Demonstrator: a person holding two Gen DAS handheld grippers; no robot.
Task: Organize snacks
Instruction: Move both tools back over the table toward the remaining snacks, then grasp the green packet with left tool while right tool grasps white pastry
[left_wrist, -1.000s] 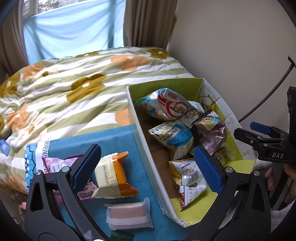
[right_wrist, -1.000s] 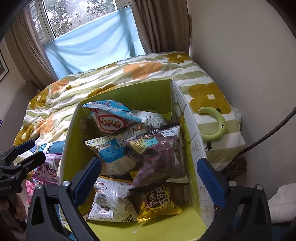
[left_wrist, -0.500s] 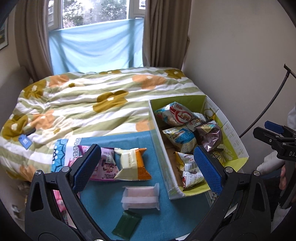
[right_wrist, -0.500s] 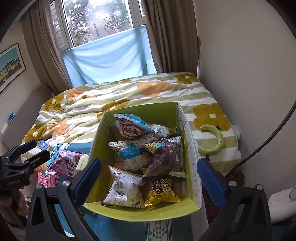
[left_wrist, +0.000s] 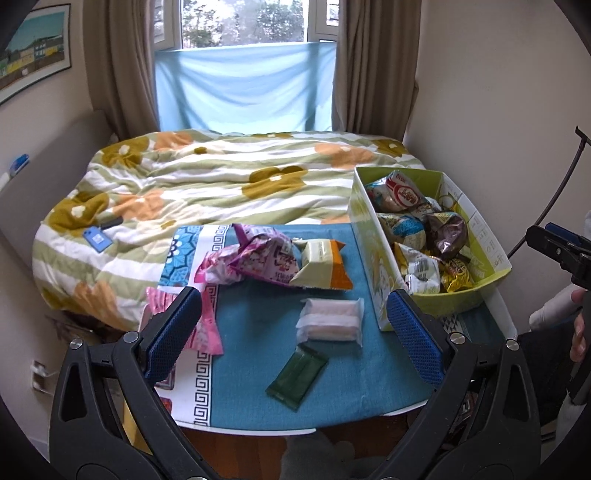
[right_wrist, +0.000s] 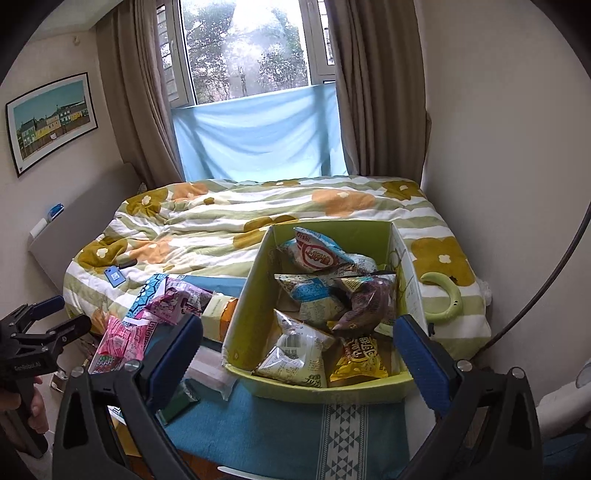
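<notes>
The green box (left_wrist: 373, 236) sits on the right side of the tabletop (left_wrist: 258, 369), full of snack bags (right_wrist: 314, 254). Beside it on the blue cloth lie a pink bag (left_wrist: 266, 258), an orange and white bag (left_wrist: 321, 264), a pale pink pack (left_wrist: 330, 321) and a dark green packet (left_wrist: 297, 373). The left gripper (left_wrist: 295, 328) and the right gripper (right_wrist: 297, 354) are both wide open and hold nothing. A flowery bed (left_wrist: 221, 184) is behind.

A small table (left_wrist: 369, 419) under a teal cloth (left_wrist: 258, 354) carries loose snack packets (left_wrist: 321, 264) and a green box (left_wrist: 373, 258).
</notes>
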